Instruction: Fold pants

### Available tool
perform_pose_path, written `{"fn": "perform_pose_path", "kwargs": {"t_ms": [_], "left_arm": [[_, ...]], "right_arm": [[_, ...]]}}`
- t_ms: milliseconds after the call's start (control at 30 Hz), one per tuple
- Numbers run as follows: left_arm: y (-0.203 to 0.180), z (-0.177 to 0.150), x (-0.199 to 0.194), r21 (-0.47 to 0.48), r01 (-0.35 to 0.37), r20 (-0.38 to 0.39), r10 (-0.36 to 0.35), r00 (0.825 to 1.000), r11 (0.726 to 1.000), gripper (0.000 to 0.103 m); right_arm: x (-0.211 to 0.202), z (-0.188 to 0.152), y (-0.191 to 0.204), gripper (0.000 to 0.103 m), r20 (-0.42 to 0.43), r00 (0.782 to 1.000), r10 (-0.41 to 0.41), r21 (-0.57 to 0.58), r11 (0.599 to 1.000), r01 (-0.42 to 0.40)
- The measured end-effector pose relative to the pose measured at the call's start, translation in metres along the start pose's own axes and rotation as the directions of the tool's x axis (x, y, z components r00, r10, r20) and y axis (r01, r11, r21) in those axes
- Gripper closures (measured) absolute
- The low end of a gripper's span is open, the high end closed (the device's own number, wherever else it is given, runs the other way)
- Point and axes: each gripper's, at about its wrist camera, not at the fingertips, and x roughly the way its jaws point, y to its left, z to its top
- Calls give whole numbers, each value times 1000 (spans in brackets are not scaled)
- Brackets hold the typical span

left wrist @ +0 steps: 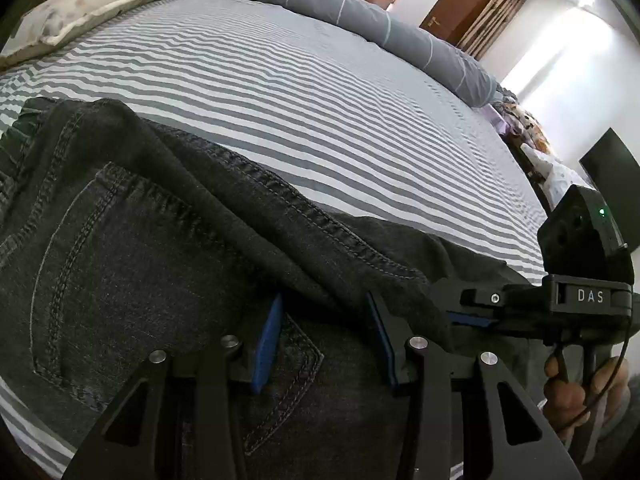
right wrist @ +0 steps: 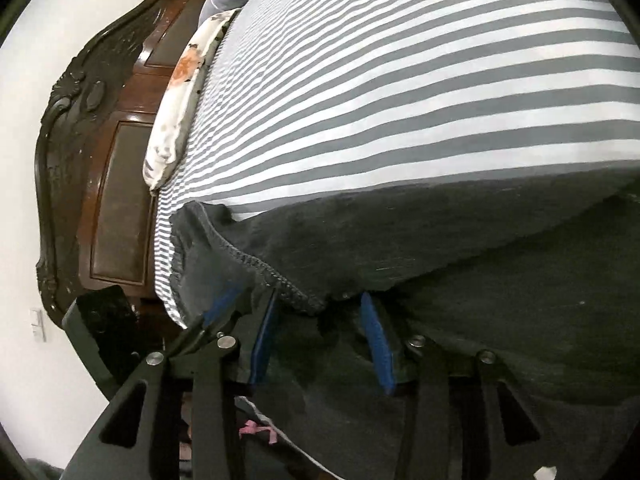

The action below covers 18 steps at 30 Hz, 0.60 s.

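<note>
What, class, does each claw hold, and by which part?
Both claws stand open, gripping nothing. The left claw straddles a fold of the dark jeans by the back pocket; the right claw straddles a stitched hem.

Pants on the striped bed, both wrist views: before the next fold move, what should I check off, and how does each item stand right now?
1. Left gripper jaws spread: ok, the blue pads stand apart with the pants between and under them.
2. Right gripper jaws spread: ok, the hemmed edge lies at its tips.
3. Either gripper actually clamps cloth: cannot tell.
4. Pants rest on the bedsheet: ok.
5. Layers flat: not ok, a fold drapes across the back pocket.
6. Grippers clear of each other: ok, though they sit close.
</note>
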Motion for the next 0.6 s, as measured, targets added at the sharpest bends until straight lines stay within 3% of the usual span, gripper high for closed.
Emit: {"fn": "perform_pose_path", "kwargs": {"t_ms": [33,133,300,433,533,600], "left_arm": [[1,0,0,-3,3,1,-3,1000,1000,59],[2,-1,-2,-8,9,7,-9,1000,1000,59],[7,-1,-16,-16,-15,69,16,997,1000,61],[4,-2,-28,12,-30,136,28,990,999,61],[-3,-5,-24,57,-47,113,40,993,997,61],[-5,-7,-22,76,-45,99,37,994,996,61]], "right_arm": [[4,1,1,79,-6,1000,17,7,1000,-17],[2,4,5,92,23,1000,12,-2,1000,-12],[-23,39,30,95,137,990,20,-68,998,-11],[-33,93,42,97,207,977,-44,-106,992,67],[-16,126,44,102,216,964,-152,-126,975,182],[-9,141,39,102,223,958,-183,-119,970,213]]}}
